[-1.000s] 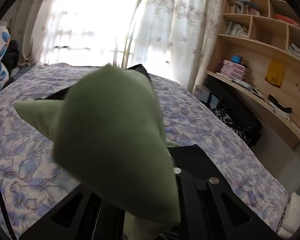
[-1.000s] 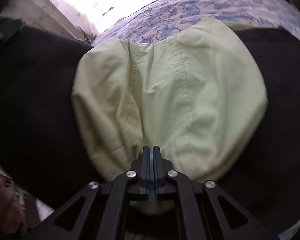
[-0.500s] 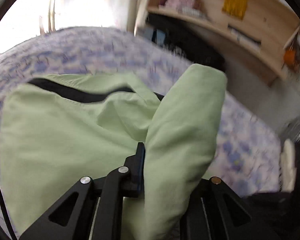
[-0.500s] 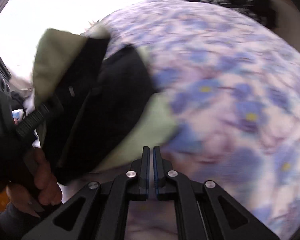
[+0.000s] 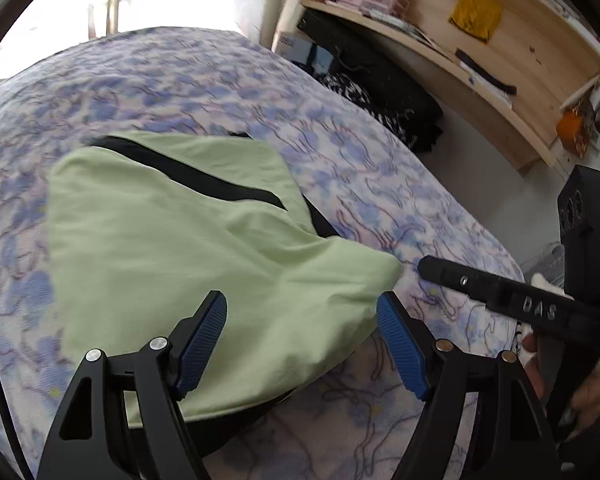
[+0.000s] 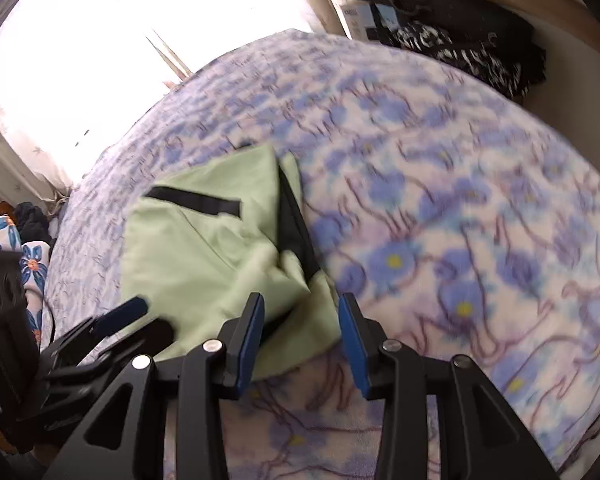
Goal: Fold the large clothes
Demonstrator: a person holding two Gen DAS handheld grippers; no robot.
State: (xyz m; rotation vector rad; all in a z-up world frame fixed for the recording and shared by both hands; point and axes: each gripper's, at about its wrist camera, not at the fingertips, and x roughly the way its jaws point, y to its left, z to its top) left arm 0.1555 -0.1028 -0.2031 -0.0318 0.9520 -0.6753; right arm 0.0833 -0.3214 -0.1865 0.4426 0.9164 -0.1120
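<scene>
Blown-out window glare; motion blur

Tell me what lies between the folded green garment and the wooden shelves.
Bare floral bedspread, then a dark pile of clothes below the wooden shelves, seen in the left wrist view beyond the green garment.

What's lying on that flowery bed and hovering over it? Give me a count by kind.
Green garment with black trim: 1
Claws, both open, jaws just opened off the garment: 2 (left claw, right claw)
Flowery bedspread: 1
Total: 4
</scene>
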